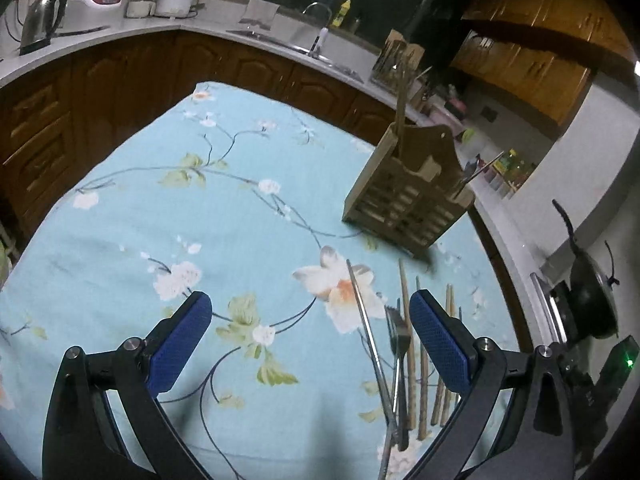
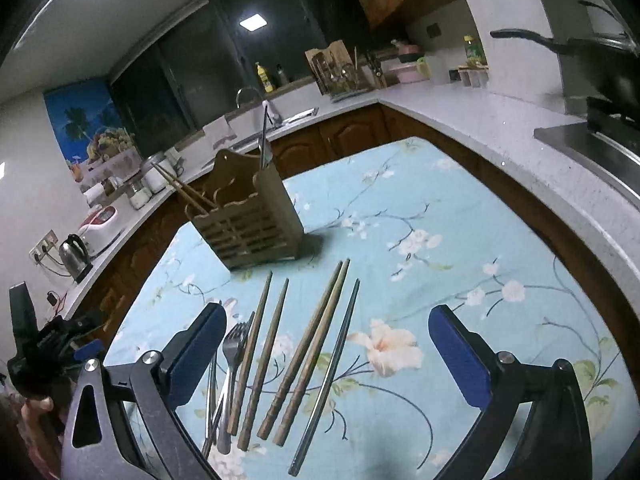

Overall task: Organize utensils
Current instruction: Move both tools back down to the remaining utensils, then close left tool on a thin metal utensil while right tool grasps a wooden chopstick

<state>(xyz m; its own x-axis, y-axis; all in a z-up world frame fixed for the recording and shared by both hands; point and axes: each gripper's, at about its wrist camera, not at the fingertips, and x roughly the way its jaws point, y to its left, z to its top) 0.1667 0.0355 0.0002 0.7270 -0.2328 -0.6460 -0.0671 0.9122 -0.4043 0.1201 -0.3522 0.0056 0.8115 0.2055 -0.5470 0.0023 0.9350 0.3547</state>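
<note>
A wooden slatted utensil holder (image 2: 252,216) stands on the floral tablecloth (image 2: 420,216); it also shows in the left wrist view (image 1: 404,196). It holds wooden chopsticks (image 2: 184,190) and a metal utensil (image 2: 264,140). In front of it lie several wooden chopsticks (image 2: 308,352), a metal chopstick (image 2: 328,376) and a fork (image 2: 230,360). The same pile shows in the left wrist view (image 1: 404,344). My right gripper (image 2: 326,348) is open above the pile, empty. My left gripper (image 1: 310,336) is open and empty, left of the pile.
A kitchen counter (image 2: 460,108) wraps around the table, with a sink (image 2: 260,120), a kettle (image 1: 40,20), jars and a rice cooker. A black pan (image 1: 592,292) sits on the stove at the right. Wooden cabinets stand below the counter.
</note>
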